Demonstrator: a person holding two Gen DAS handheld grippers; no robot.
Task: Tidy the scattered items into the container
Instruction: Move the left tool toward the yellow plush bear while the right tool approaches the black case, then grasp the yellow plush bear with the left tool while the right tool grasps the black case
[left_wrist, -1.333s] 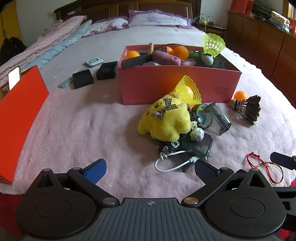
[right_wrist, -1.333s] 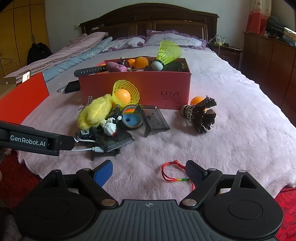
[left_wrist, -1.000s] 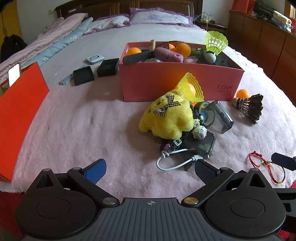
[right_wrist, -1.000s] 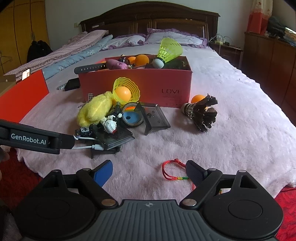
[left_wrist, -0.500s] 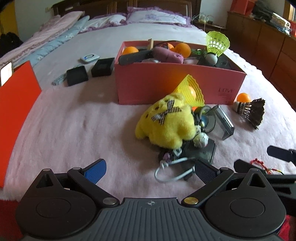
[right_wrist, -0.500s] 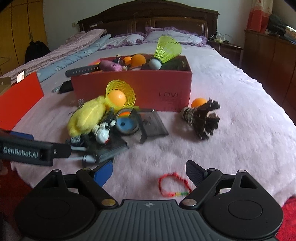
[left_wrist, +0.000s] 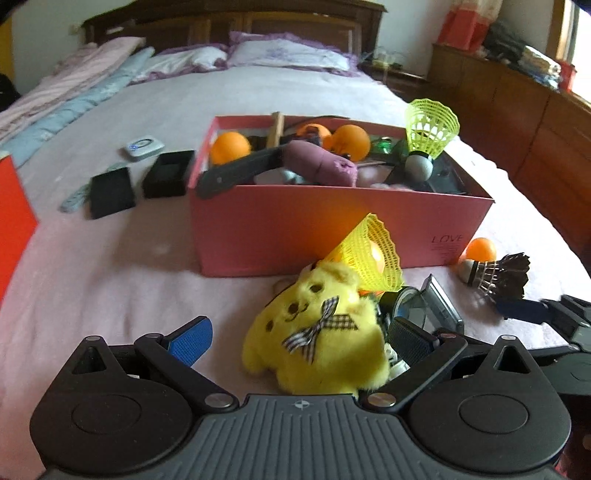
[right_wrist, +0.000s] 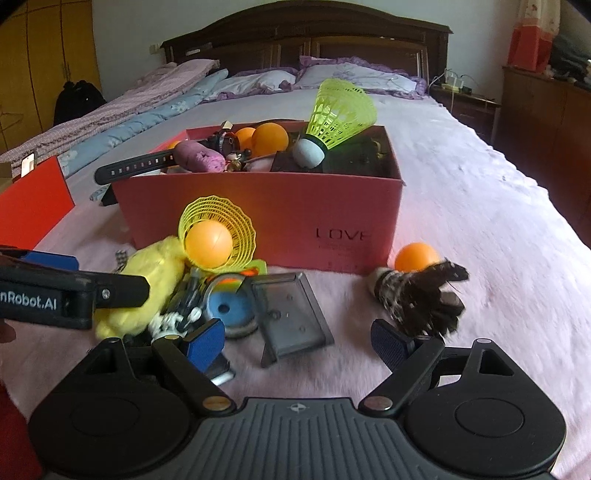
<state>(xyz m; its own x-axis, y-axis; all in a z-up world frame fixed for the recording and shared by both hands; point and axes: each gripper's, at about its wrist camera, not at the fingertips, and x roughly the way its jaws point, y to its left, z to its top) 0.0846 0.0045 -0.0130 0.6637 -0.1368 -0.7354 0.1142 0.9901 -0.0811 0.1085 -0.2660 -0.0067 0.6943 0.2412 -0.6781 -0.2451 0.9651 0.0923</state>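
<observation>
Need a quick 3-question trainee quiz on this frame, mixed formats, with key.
1. True or false: the yellow plush toy already lies inside the pink box.
2. Multiple choice: the orange ball outside the box rests next to which item? A) the black feather shuttlecock B) the black watch strap C) the purple pouch
3. Fill in: the left gripper has its jaws ____ on either side of the plush toy.

Key: 1 false; 2 A; 3 open
</observation>
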